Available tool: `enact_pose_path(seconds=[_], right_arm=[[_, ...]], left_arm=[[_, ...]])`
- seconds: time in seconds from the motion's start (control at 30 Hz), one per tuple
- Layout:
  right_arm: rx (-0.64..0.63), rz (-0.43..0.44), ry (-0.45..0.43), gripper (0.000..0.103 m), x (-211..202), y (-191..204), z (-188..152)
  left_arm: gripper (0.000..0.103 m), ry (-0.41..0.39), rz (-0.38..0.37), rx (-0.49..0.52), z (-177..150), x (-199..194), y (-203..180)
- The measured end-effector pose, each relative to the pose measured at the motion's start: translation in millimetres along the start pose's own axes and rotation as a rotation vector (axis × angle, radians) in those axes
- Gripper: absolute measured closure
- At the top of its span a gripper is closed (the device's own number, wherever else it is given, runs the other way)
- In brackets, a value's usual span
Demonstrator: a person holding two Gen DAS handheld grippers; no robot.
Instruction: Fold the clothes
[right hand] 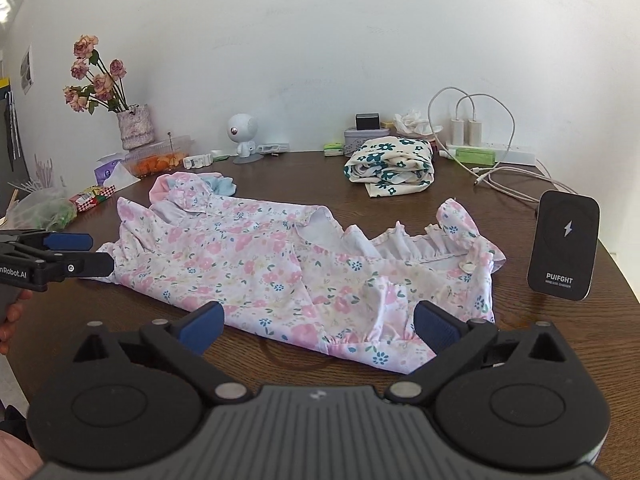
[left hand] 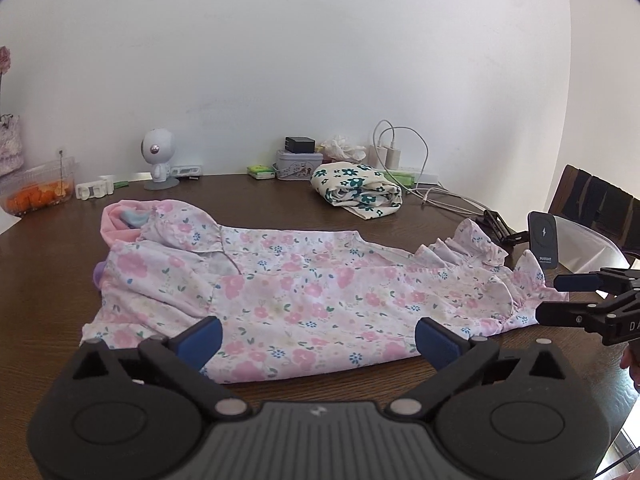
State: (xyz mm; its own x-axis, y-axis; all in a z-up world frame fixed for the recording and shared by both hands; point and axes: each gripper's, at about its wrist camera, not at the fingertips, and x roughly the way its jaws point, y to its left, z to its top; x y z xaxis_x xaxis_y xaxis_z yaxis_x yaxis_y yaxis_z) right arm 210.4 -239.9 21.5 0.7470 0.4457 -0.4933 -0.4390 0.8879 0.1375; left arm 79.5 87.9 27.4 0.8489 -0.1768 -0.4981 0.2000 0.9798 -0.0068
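A white dress with pink flowers (left hand: 300, 292) (right hand: 280, 264) lies flat across the brown table (right hand: 132, 312), its ruffled end toward the right. A pink and blue garment (left hand: 124, 216) (right hand: 218, 186) pokes out from under its far left corner. My left gripper (left hand: 318, 338) (right hand: 86, 254) is open, its fingers over the dress's near left edge, holding nothing. My right gripper (right hand: 319, 325) (left hand: 560, 298) is open too, hovering at the dress's near right edge by the ruffles. A folded cream garment with green flowers (left hand: 356, 190) (right hand: 390, 168) rests at the back.
A black wireless charger (right hand: 564, 244) (left hand: 543, 236) stands right of the dress, with white cables and a power strip (right hand: 496, 148) behind it. Along the wall sit a white toy robot (right hand: 242, 132), a tin (left hand: 298, 164), a food container (right hand: 160, 160) and a vase of flowers (right hand: 134, 126). A chair (left hand: 596, 204) is at the right.
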Motion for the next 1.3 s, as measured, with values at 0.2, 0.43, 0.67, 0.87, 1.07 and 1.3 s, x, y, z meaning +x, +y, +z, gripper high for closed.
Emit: enact_pose_path(seconds=[0.2,0.43,0.67,0.87,1.07,1.3], right_arm=[[0.018,0.031,-0.011,0.000,-3.0,-10.5,-3.0],[-0.118,0.068,-0.046,0.000,-9.7,-46.6,48.4],[-0.294,0.043,0.210,0.001,55.0,-92.9,128.3],[-0.319,0.080,0.430,0.013,126.4,-126.4,138.3],[-0.332,0.128,0.559,0.022,166.2,-136.5,124.9],[-0.293,0.163,0.594,0.030,182.5,-147.1,117.6]], left_arm=[[0.000,0.001,-0.016,0.069,14.6,2.6,-10.2],[0.000,0.009,-0.021,0.214,50.1,14.6,-16.8],[0.003,0.141,-0.003,0.452,121.8,96.0,-4.3],[0.016,0.340,-0.078,0.566,128.4,186.1,4.9],[0.023,0.472,-0.181,0.665,117.6,242.6,12.6],[0.040,0.556,-0.274,0.705,115.0,273.0,24.8]])
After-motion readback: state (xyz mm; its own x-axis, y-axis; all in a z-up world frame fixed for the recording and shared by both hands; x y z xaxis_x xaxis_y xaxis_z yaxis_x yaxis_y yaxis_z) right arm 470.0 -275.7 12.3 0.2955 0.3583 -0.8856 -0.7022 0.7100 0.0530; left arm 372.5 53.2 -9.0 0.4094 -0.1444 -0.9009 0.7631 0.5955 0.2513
